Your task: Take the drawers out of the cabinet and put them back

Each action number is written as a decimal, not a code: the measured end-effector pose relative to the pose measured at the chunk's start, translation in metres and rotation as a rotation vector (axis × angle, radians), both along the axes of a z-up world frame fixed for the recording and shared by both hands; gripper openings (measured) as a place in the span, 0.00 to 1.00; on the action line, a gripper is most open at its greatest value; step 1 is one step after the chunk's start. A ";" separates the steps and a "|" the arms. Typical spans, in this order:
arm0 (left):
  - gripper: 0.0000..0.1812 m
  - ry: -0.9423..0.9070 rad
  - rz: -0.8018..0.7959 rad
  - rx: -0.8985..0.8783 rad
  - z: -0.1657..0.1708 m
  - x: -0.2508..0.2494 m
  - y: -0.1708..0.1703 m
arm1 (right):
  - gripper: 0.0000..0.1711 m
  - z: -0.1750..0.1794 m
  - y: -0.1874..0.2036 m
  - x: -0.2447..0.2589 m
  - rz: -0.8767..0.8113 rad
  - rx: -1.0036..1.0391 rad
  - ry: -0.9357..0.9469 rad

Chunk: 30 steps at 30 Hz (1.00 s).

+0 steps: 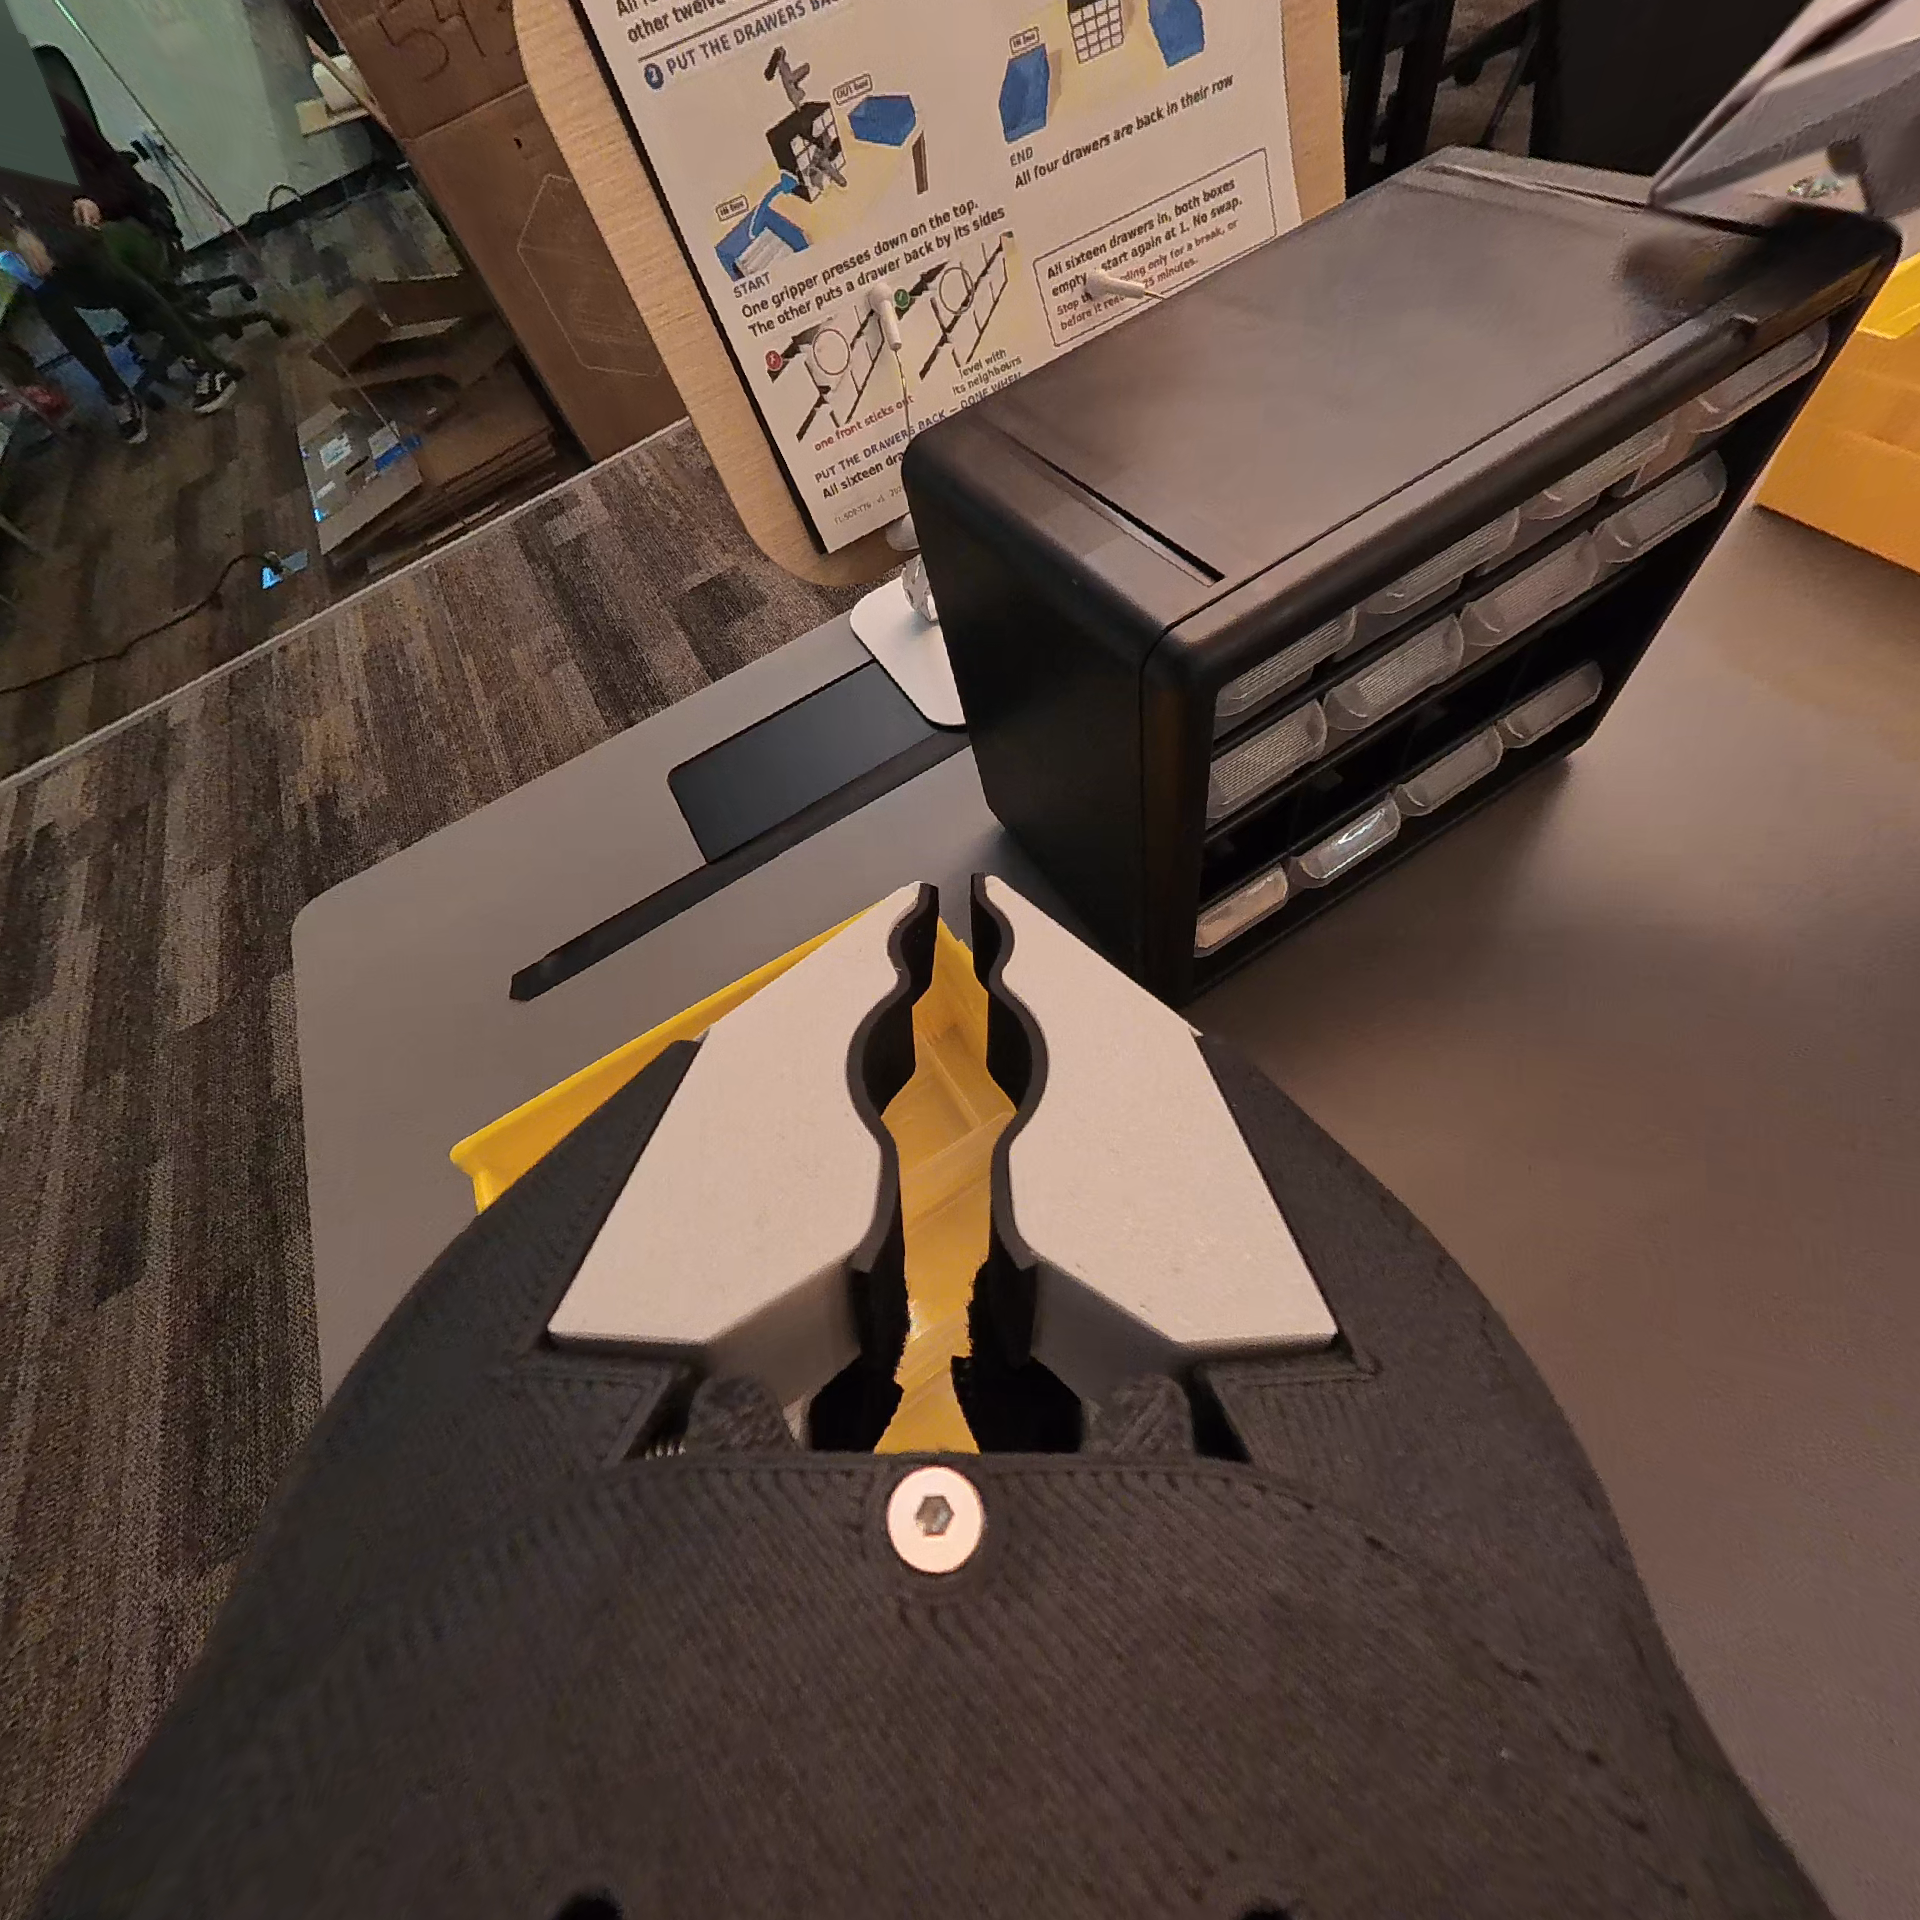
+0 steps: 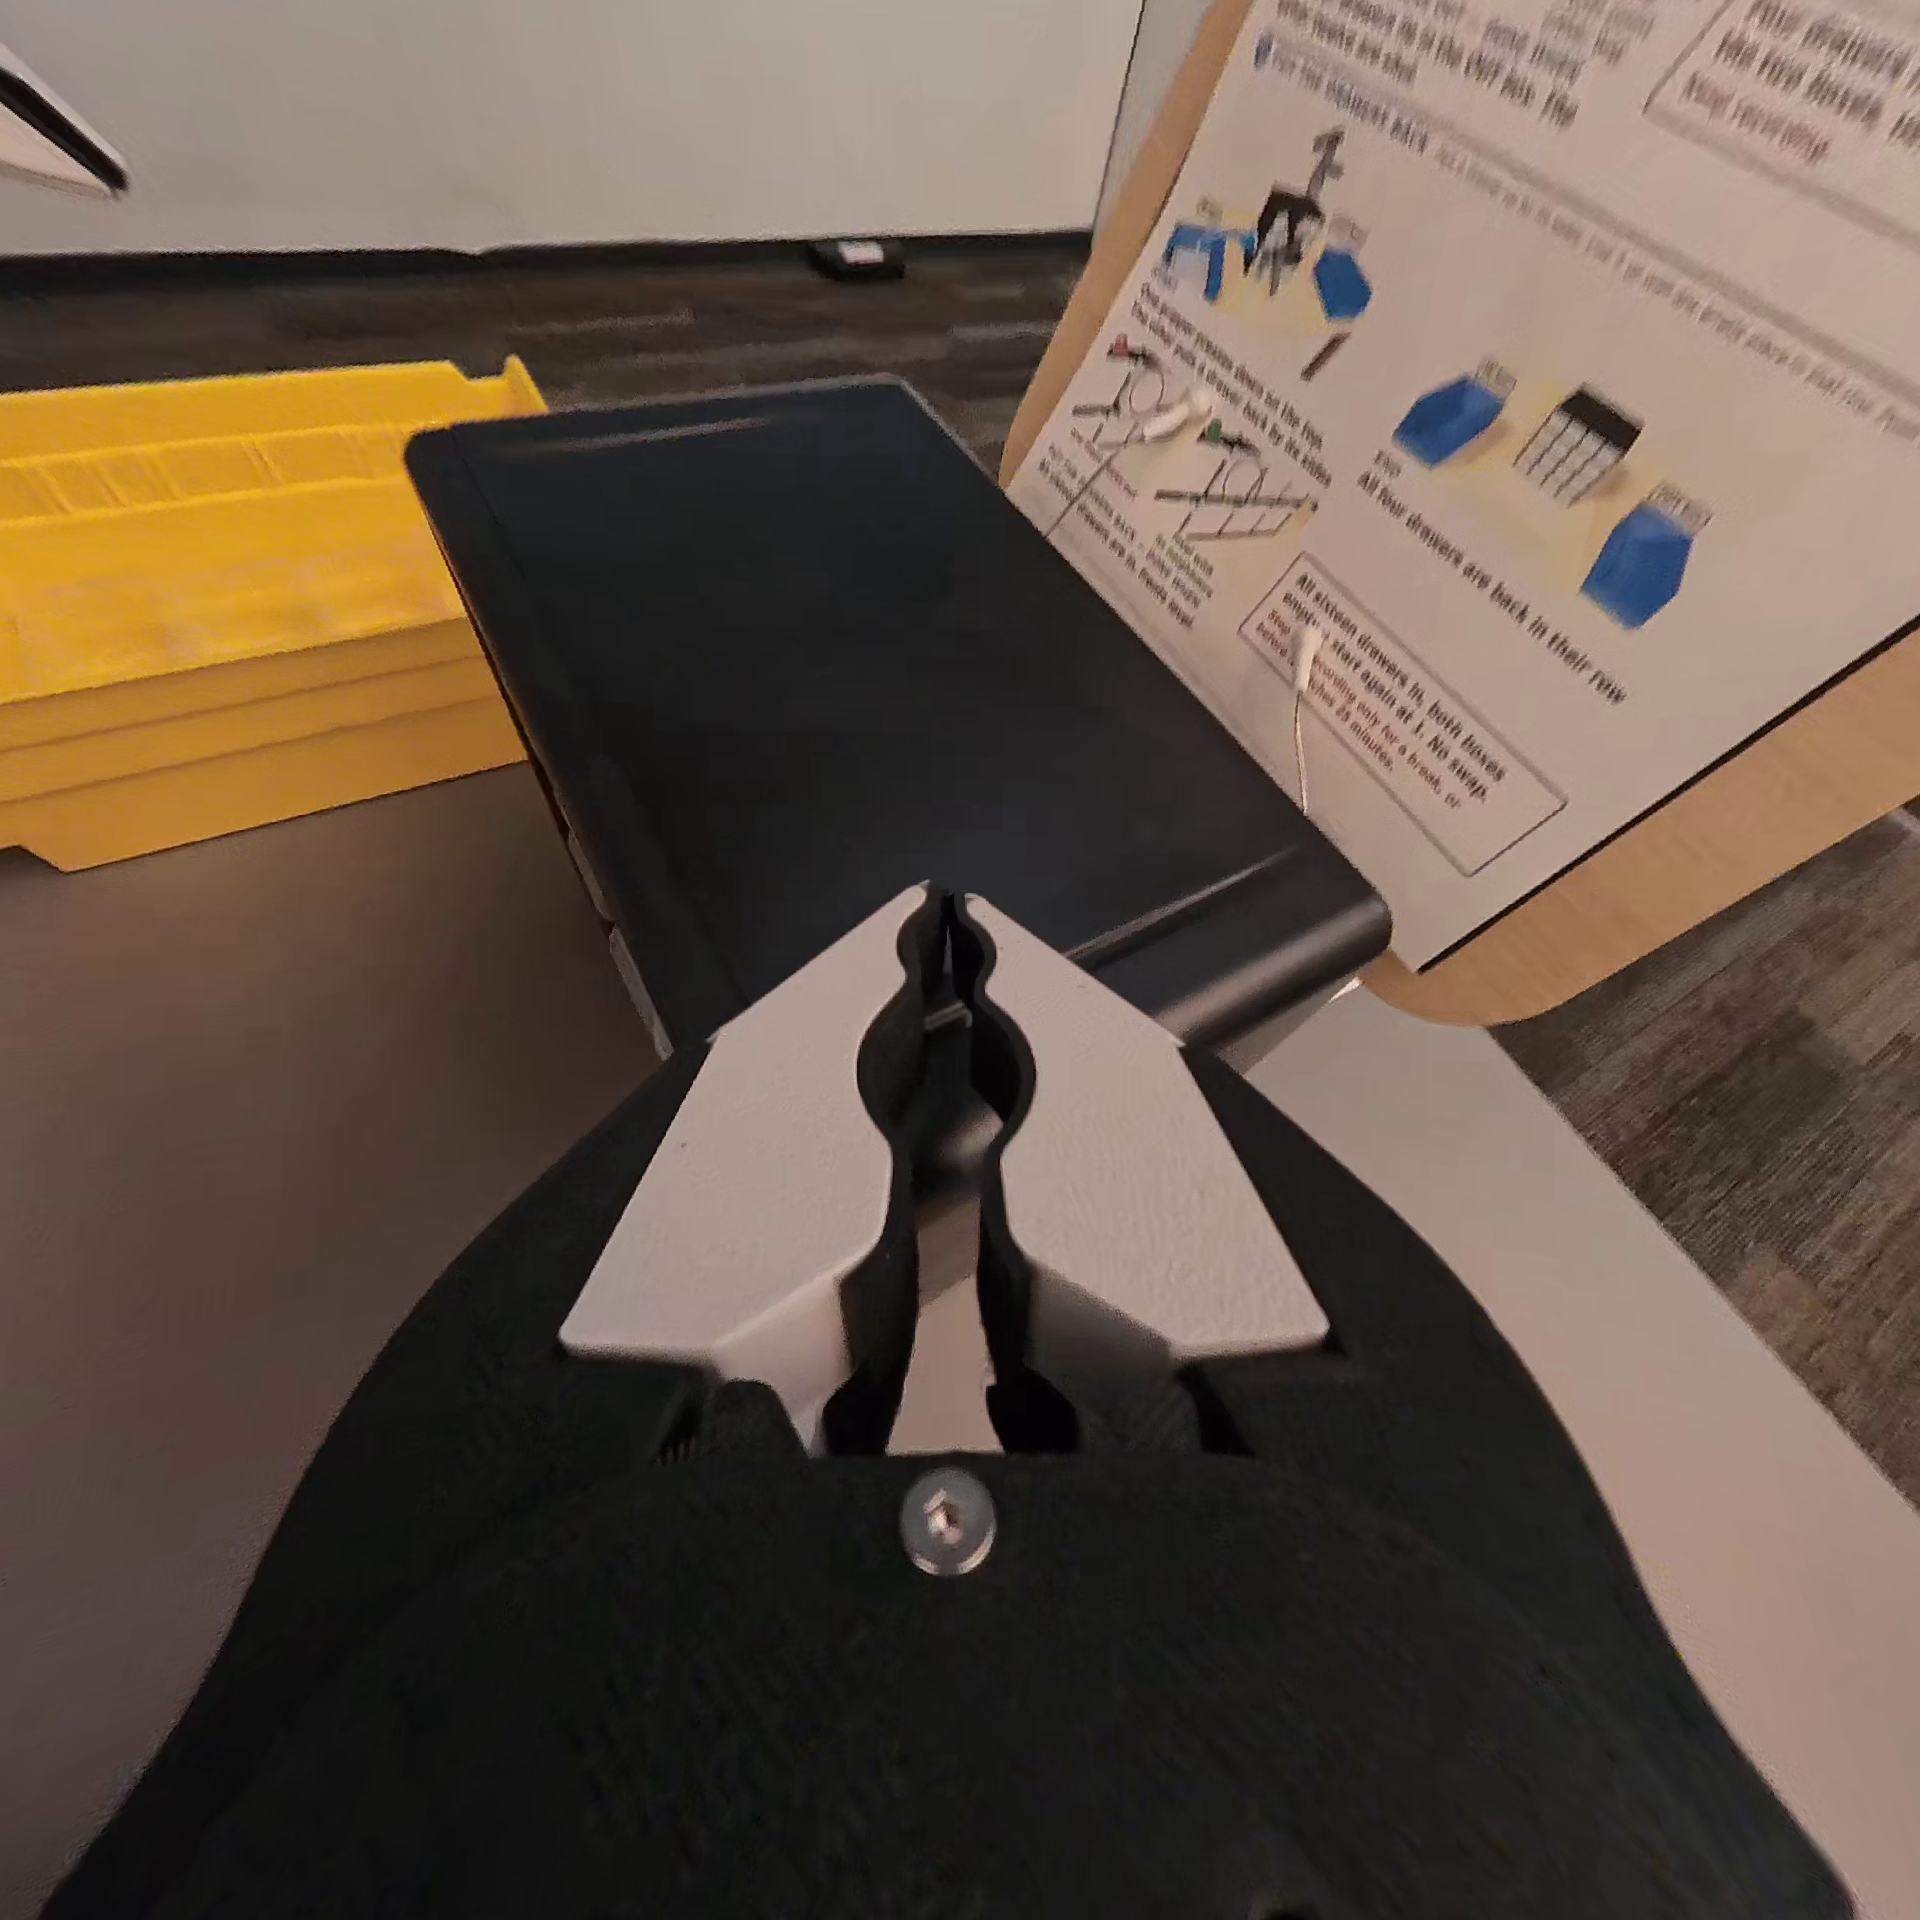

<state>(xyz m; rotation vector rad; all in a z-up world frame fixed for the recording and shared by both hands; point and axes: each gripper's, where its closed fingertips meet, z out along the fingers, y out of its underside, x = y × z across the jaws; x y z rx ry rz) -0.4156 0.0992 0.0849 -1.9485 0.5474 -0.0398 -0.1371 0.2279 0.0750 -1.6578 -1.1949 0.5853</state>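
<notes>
The black cabinet (image 1: 1351, 436) stands on the grey table (image 1: 1610, 1195), right of centre in the left wrist view. Several clear drawers (image 1: 1392, 660) sit in its slots; some lower slots (image 1: 1382, 894) are dark and empty. My left gripper (image 1: 948, 894) is nearly shut with nothing between its jaws and hovers over a yellow bin (image 1: 582, 1101), left of the cabinet. My right gripper (image 2: 945, 899) is shut and empty, its tips at the near edge of the cabinet's top (image 2: 883, 644). It also shows blurred in the left wrist view (image 1: 1787, 135), over the cabinet's far corner.
A second yellow bin (image 2: 229, 603) stands beside the cabinet and shows at the right edge of the left wrist view (image 1: 1849, 436). An instruction poster on a wooden board (image 1: 935, 208) leans behind the cabinet (image 2: 1455, 416). A black panel (image 1: 790, 769) is set into the table. People stand far off left. Tip to tip, the grippers are about 30 cm apart.
</notes>
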 end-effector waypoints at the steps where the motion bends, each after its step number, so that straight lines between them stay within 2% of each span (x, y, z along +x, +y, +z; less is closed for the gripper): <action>1: 0.02 -0.002 -0.002 -0.003 -0.001 0.001 0.000 | 0.00 0.004 -0.002 -0.001 0.005 0.014 0.012; 13: 0.03 -0.016 -0.056 -0.006 0.001 0.018 -0.003 | 0.00 -0.009 -0.004 0.003 0.007 -0.028 -0.050; 17: 0.03 -0.193 -0.196 0.047 0.024 0.049 -0.027 | 0.00 -0.008 -0.003 0.007 0.001 -0.042 -0.035; 20: 0.08 -0.252 -0.156 0.089 0.032 0.050 -0.047 | 0.00 -0.010 -0.002 0.009 0.003 -0.049 -0.035; 25: 0.21 -0.259 -0.006 0.025 0.004 0.020 -0.071 | 0.00 -0.009 -0.002 0.007 0.019 -0.049 -0.023; 30: 0.16 -0.335 0.034 -0.144 -0.018 -0.012 -0.094 | 0.00 -0.011 -0.002 0.005 0.032 -0.057 -0.017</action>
